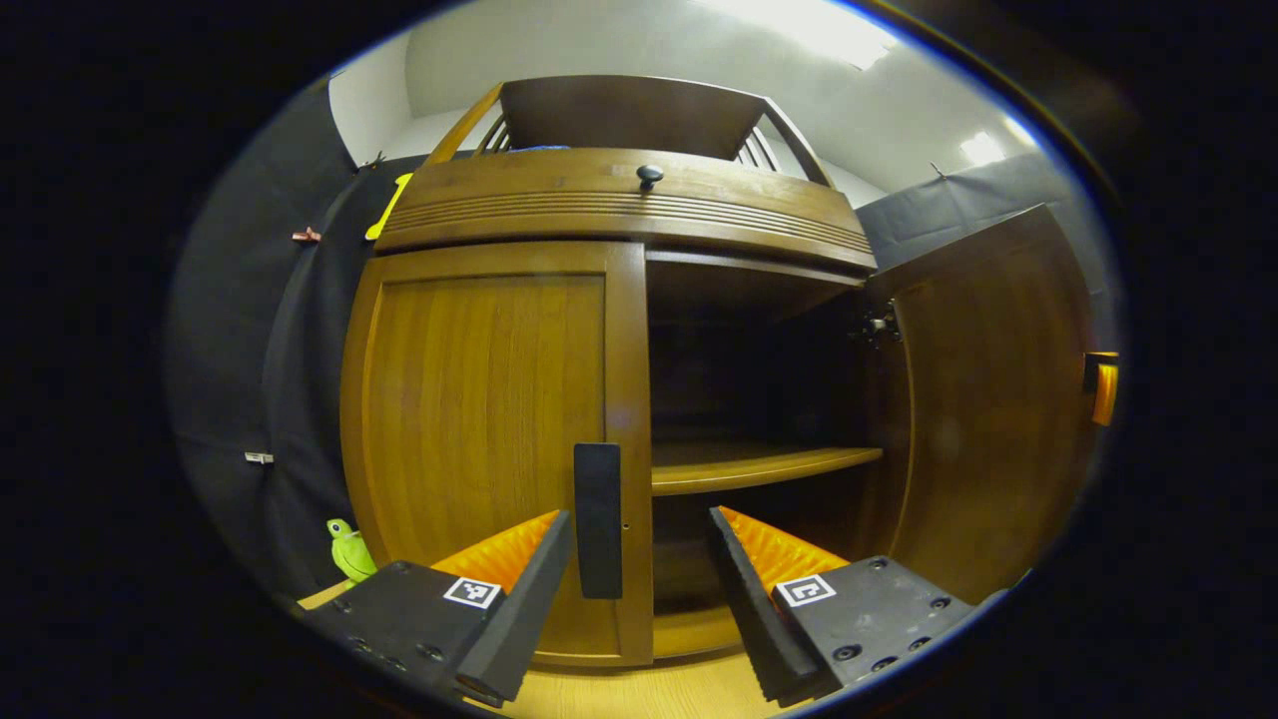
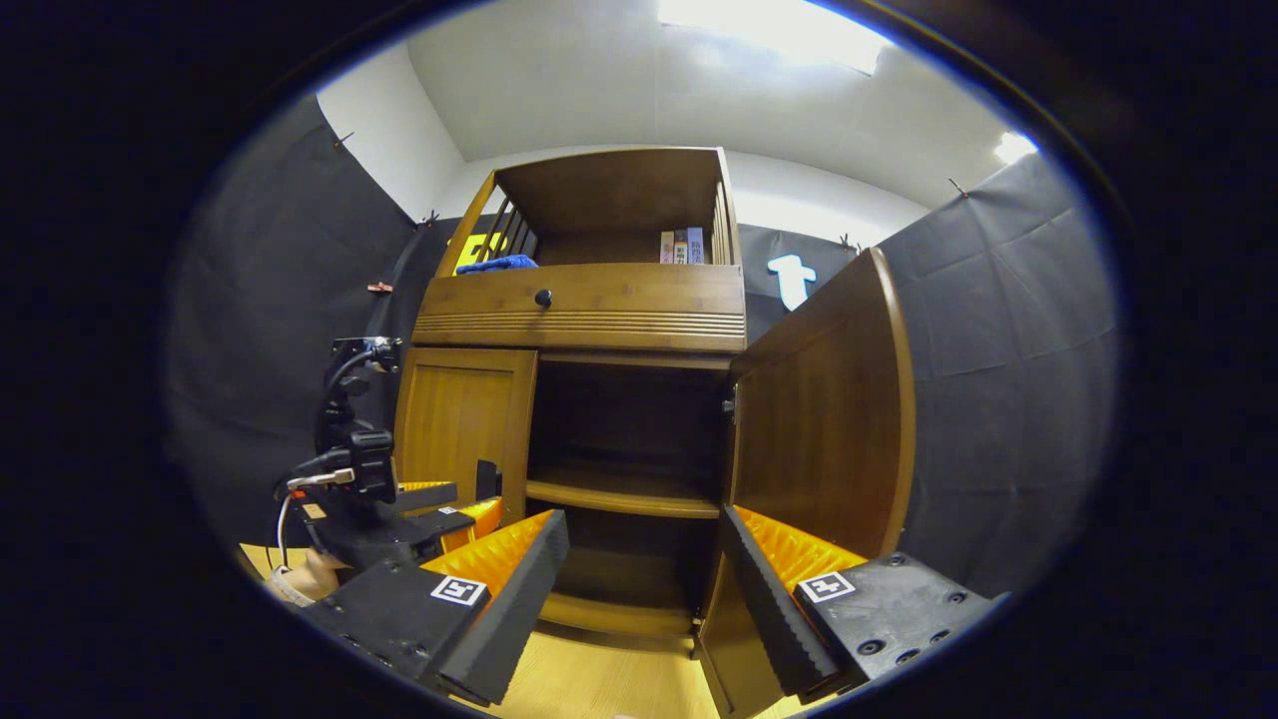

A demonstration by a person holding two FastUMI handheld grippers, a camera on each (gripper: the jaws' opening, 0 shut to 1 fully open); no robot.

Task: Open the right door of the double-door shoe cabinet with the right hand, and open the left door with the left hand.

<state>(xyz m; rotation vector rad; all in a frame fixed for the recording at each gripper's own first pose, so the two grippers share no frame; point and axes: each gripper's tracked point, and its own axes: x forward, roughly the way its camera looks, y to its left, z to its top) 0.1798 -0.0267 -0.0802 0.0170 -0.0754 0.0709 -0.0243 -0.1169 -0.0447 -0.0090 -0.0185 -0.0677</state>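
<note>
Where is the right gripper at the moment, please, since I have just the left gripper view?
Observer: The right gripper is low in front of the open right door, fingers apart and pressing nothing.
Operator: Thank you. How does my left gripper look from that side?
Observer: The left gripper sits low by the closed left door, at its dark handle.
Operator: Is anything on the top shelf?
Observer: A few books stand at its right end, and a blue cloth lies at its left.
</note>
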